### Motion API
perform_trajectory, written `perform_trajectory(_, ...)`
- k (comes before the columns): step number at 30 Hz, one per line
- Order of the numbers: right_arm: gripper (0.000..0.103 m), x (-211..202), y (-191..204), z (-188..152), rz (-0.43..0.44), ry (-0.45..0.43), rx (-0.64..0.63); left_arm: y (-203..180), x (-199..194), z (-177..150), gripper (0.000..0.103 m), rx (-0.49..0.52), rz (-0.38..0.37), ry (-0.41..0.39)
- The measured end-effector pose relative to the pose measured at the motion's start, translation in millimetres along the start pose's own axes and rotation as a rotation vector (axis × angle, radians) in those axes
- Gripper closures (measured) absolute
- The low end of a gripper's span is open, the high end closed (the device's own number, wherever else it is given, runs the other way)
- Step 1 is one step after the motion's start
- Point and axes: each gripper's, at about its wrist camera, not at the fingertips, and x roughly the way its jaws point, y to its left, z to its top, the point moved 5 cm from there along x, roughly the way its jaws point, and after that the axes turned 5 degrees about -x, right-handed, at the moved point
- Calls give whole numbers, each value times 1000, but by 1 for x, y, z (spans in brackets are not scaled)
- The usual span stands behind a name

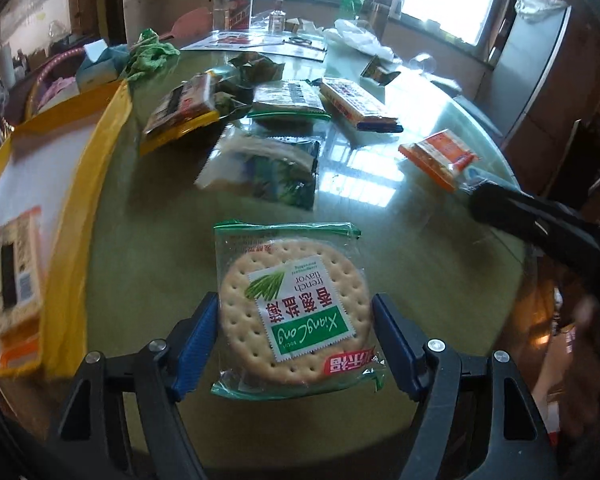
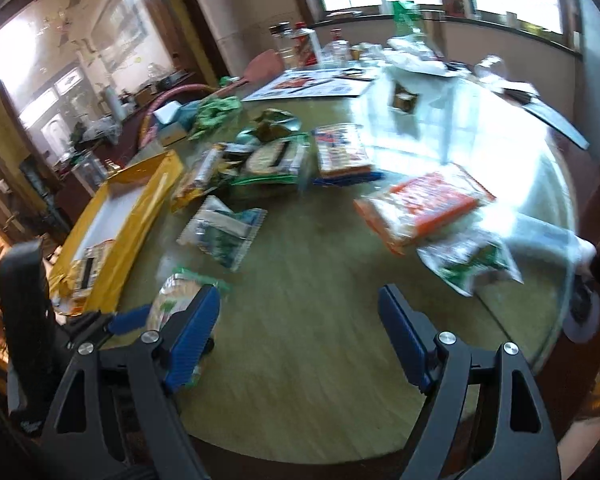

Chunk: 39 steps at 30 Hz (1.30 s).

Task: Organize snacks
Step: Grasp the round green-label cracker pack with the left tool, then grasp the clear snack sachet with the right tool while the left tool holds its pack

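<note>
A round cracker packet (image 1: 294,312) with a green label lies flat on the glass-topped table (image 1: 148,264). My left gripper (image 1: 296,344) is open around it, one blue pad on each side, close to the wrapper's edges. In the right wrist view the same packet (image 2: 176,296) is partly hidden behind a finger. My right gripper (image 2: 300,336) hangs open over bare table with nothing between its pads. A yellow box (image 1: 100,152) (image 2: 148,200) at the left holds a packet (image 1: 14,276). Loose snacks lie beyond: an orange packet (image 1: 440,156) (image 2: 424,204) and a green-and-white packet (image 1: 268,168) (image 2: 224,232).
More packets cluster mid-table, among them a red-and-blue one (image 1: 360,104) (image 2: 340,152). A green packet (image 2: 472,264) lies near the table's right rim. Bottles (image 1: 236,8), a green cloth (image 1: 148,54) and a white bag (image 1: 356,38) stand at the far side.
</note>
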Motion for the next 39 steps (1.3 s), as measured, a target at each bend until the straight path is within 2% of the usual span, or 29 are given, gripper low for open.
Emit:
perform_trajectory(4,21,21,28,15,114,31,-103,18,-18,-10,28,-42,-21,-10)
perform_trajectory(6,21,40,49,25,152,60,-195,26,-26,-11,28,-70,-20,-31)
perform_trajectory(9,21,74,70,38,157,104,-303,39,-39,-9,28,-112,-21,-59)
perform_trajectory(15,21,134,76,60,157,184,-335,60,-54,-5,28,-163,-25,-96)
perform_trajectory(19,21,146,86,56,175,222,-396,66,-61,-4,28,-175,-45,-111)
perform_trajectory(25,25,142,93,38,119,226,-439,76,-69,-5,28,-192,-64,-129)
perform_trajectory(27,33,141,95,35,77,222,-439,79,-71,-3,28,-196,-63,-133)
perform_trajectory(31,40,141,98,34,-5,203,-428,85,-78,-6,28,-208,-56,-145)
perform_trajectory(39,57,134,101,33,-60,188,-346,93,-89,-7,28,-235,-43,-173)
